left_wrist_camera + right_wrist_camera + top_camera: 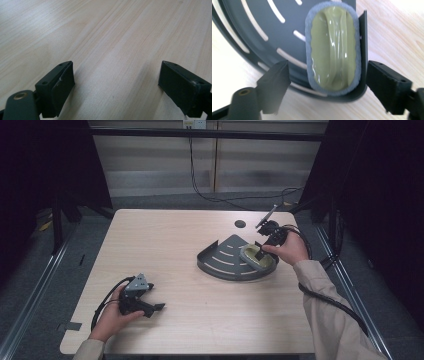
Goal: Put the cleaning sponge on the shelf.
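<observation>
High view: you work at a pale wood table [190, 270] ringed by dark curtains; your left gripper [159, 307] rests near the front-left edge; your right gripper [263, 251] tilts down over the grey slotted tray [220, 257].

Left gripper view: jaws stand apart above bare wood.

Right gripper view: jaws stand apart, straddling the green scrubber [333, 47] lying against the tray's wall.

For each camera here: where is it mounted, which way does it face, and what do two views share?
High view: above the person's side, facing forward and down on the table; both hands show.
Left gripper view: on the left hand-held gripper, facing bare tabletop; jaws apart.
Right gripper view: on the right hand-held gripper, facing down at the green-topped scrubbing pad.
Shared: pad and grey slotted corner tray.
</observation>
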`<move>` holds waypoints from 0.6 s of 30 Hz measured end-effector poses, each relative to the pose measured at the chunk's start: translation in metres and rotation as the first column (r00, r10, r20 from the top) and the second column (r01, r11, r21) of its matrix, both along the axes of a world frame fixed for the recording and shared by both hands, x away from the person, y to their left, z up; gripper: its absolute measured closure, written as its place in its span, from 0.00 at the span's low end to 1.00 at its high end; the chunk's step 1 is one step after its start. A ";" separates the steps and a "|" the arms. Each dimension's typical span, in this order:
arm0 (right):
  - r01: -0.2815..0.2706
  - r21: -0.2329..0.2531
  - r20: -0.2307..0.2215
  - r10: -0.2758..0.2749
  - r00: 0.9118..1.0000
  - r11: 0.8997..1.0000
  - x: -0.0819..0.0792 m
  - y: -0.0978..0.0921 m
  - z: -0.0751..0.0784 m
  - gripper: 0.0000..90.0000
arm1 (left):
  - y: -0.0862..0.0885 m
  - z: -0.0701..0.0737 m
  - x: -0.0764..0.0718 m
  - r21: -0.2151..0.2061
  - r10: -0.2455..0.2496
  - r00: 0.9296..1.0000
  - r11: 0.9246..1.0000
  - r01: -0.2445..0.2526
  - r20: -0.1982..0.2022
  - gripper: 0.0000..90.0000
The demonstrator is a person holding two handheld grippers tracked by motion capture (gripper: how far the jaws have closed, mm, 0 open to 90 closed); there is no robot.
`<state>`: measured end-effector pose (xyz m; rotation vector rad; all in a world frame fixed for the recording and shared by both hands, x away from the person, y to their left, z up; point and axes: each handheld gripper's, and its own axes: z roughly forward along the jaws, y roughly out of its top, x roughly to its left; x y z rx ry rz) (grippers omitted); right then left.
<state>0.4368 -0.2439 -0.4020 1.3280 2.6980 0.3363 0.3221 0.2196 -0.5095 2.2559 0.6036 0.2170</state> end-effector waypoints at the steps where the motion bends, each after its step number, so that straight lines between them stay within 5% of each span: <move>1: -0.003 0.002 0.000 0.003 1.000 1.000 -0.003 -0.001 0.001 0.17 | 0.000 0.000 0.000 -0.001 0.000 1.000 1.000 0.000 -0.001 0.14; 9: -0.028 0.044 -0.003 0.028 1.000 0.999 -0.028 -0.011 0.003 0.17 | 0.000 0.000 0.000 -0.002 0.002 1.000 1.000 -0.002 -0.004 0.14; 18: -0.058 0.027 0.015 0.058 0.998 0.998 -0.053 -0.025 0.000 0.17 | 0.000 0.000 0.000 -0.002 0.001 1.000 1.000 -0.001 -0.004 0.14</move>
